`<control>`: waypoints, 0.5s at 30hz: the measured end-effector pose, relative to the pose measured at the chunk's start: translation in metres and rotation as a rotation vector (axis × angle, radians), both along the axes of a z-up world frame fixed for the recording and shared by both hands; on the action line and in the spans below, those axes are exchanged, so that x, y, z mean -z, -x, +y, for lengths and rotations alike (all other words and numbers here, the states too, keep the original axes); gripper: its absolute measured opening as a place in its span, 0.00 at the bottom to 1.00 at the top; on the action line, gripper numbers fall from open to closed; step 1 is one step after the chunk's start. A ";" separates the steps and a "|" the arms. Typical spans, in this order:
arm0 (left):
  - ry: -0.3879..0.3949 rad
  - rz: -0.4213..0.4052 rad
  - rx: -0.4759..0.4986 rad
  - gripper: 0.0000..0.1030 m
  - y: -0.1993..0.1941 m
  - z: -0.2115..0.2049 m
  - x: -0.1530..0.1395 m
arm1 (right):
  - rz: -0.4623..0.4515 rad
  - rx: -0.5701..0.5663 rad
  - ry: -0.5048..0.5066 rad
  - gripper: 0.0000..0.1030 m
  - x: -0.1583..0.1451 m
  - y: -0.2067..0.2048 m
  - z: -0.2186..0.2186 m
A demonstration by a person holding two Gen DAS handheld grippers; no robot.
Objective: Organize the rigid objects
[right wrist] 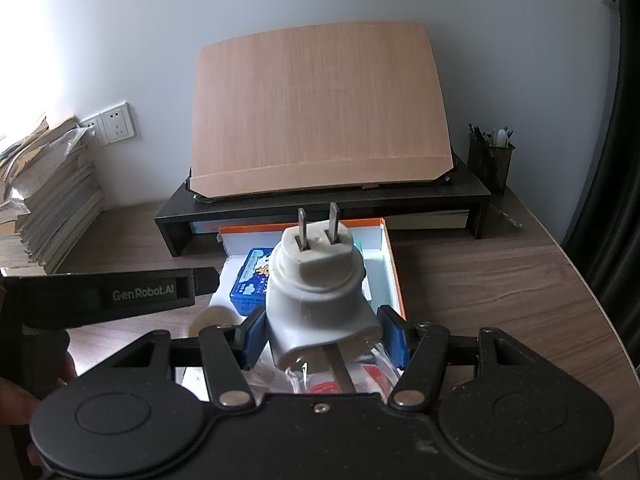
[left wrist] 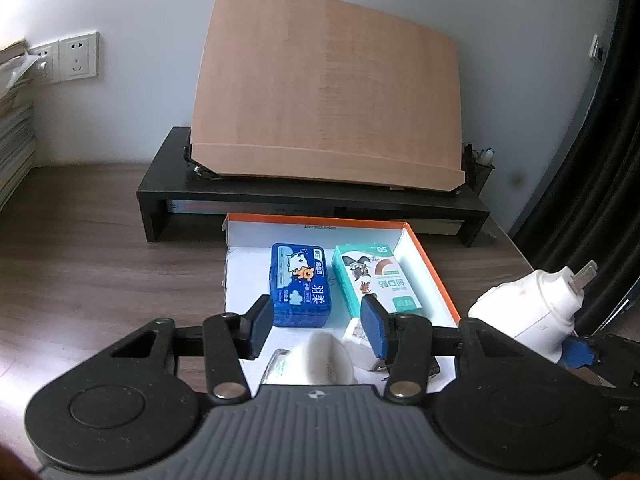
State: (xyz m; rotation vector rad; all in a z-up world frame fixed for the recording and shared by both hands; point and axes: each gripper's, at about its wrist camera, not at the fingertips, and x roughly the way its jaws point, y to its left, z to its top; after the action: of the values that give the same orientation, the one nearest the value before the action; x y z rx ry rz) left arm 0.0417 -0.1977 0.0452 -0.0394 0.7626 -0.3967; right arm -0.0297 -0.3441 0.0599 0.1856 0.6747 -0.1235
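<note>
1. Tabletop (left wrist: 100, 248): carries the orange-rimmed tray (left wrist: 430, 268), directly ahead of both tongs, the likely collecting spot.
2. Blue tissue pack (left wrist: 300, 290) and teal box (left wrist: 374, 280): already inside, side by side.
3. White plug adapter (right wrist: 320, 292): pinched by the right tongs (right wrist: 324, 334), prongs forward, above the tray.
4. Left tongs (left wrist: 316, 324): spread, empty, over the tray's near end.
</note>
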 end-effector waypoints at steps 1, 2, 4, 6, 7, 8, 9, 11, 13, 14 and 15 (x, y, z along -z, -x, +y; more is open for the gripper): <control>-0.001 -0.001 0.003 0.46 -0.001 -0.001 0.002 | 0.003 0.000 0.000 0.69 0.001 -0.001 0.000; -0.001 0.001 0.005 0.45 -0.002 -0.001 0.003 | 0.005 0.000 0.001 0.69 0.002 -0.001 0.000; 0.004 0.023 -0.007 0.45 -0.007 0.002 0.009 | 0.011 0.002 0.001 0.69 0.004 -0.003 -0.001; 0.016 0.038 -0.023 0.45 -0.011 0.007 0.012 | 0.019 0.004 0.000 0.69 0.006 -0.004 -0.002; 0.015 0.038 -0.030 0.44 -0.013 0.009 0.013 | 0.024 0.006 -0.001 0.69 0.008 -0.005 -0.003; 0.017 0.037 -0.037 0.44 -0.014 0.012 0.014 | 0.031 0.007 -0.002 0.69 0.010 -0.006 -0.003; 0.022 0.038 -0.048 0.44 -0.017 0.016 0.014 | 0.036 0.008 -0.003 0.69 0.012 -0.007 -0.004; 0.034 0.046 -0.076 0.44 -0.021 0.025 0.015 | 0.044 0.008 -0.006 0.69 0.015 -0.008 -0.004; 0.047 0.047 -0.108 0.44 -0.026 0.037 0.015 | 0.048 0.006 -0.010 0.69 0.017 -0.010 -0.004; 0.045 0.045 -0.125 0.44 -0.028 0.042 0.014 | 0.050 0.004 -0.011 0.69 0.018 -0.011 -0.004; 0.039 0.042 -0.147 0.44 -0.030 0.050 0.014 | 0.052 0.002 -0.012 0.69 0.019 -0.012 -0.004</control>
State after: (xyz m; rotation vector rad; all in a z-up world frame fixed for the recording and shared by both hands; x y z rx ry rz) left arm 0.0713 -0.1478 0.0308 -0.1401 0.7876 -0.2713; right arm -0.0173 -0.3481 0.0409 0.1947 0.7269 -0.1263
